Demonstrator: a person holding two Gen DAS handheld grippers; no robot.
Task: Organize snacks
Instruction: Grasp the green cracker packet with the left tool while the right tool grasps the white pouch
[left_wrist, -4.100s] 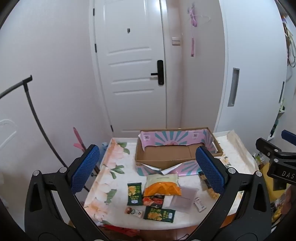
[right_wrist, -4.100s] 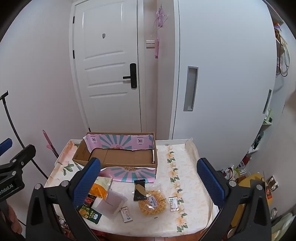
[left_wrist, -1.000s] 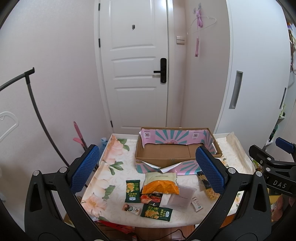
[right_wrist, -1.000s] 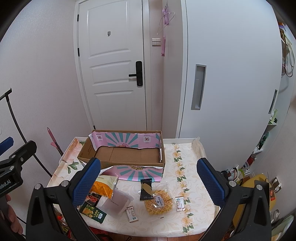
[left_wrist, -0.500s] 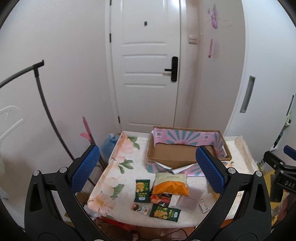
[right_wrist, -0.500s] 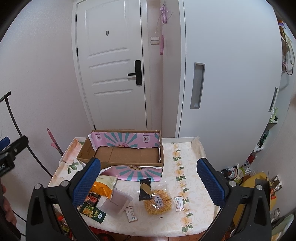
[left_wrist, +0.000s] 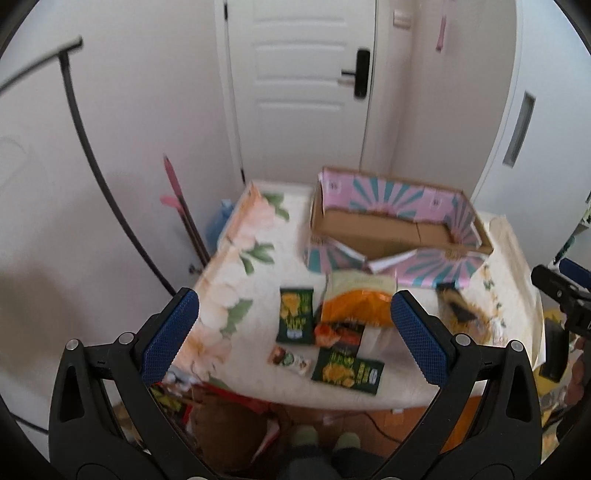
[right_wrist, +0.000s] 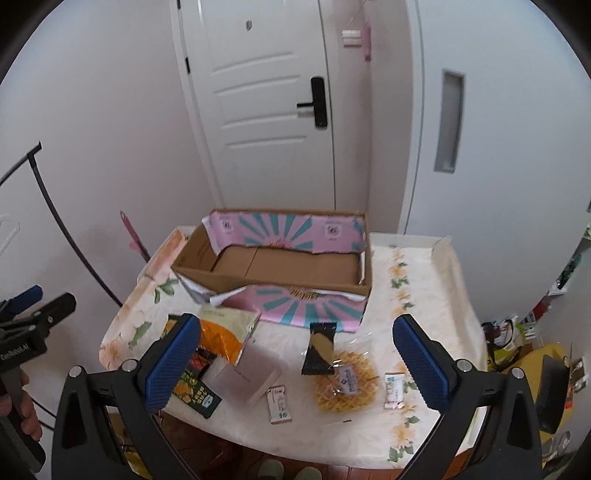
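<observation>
Both the left gripper (left_wrist: 293, 323) and the right gripper (right_wrist: 295, 354) hang spread wide, empty. Snack packets (right_wrist: 345, 380) lie low in frame, the cardboard box (right_wrist: 280, 266) mid-frame behind them

Left gripper (left_wrist: 294, 325): black plastic frame, triangular cut-outs in each arm, silver screws at the joints, blue cross-hatched pads (left_wrist: 170, 334) on both fingers. Right gripper (right_wrist: 296, 352): same build, black arms, silver screws, blue textured pads (right_wrist: 419, 362). Seen from the right wrist view, the left gripper's body is black with white lettering, partly legible, and a blue tip. Hand (right_wrist: 24, 413) wraps its black handle. Pale green slippers (left_wrist: 325, 439) at bottom.
</observation>
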